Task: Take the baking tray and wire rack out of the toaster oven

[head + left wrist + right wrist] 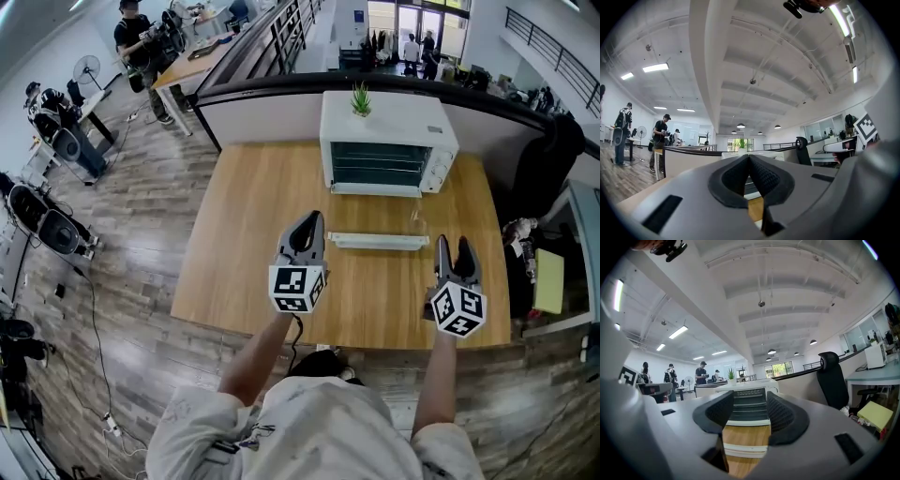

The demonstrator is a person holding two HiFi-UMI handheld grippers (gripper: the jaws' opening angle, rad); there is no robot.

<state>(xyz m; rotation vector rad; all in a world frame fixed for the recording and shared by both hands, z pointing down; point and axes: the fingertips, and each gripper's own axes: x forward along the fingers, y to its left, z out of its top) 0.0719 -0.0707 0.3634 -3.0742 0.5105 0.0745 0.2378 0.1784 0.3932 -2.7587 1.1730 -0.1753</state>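
Note:
The white toaster oven [386,141] stands at the far side of the wooden table [244,253]. Its glass door lies folded down flat, and the door's white handle [378,241] points toward me. A wire rack [375,164] shows inside the dark cavity; I cannot make out the baking tray. My left gripper [310,222] is shut and empty, just left of the door handle. My right gripper [454,247] is open and empty, just right of the handle. In the right gripper view the oven's shelves [749,404] show between the jaws, well ahead of them. In the left gripper view the pads [759,176] meet at their tips.
A small potted plant [361,98] sits on top of the oven. A black office chair [548,155] and a side desk with a yellow sheet [548,281] are at the right. A low partition wall [262,117] runs behind the table. People stand in the far background [141,42].

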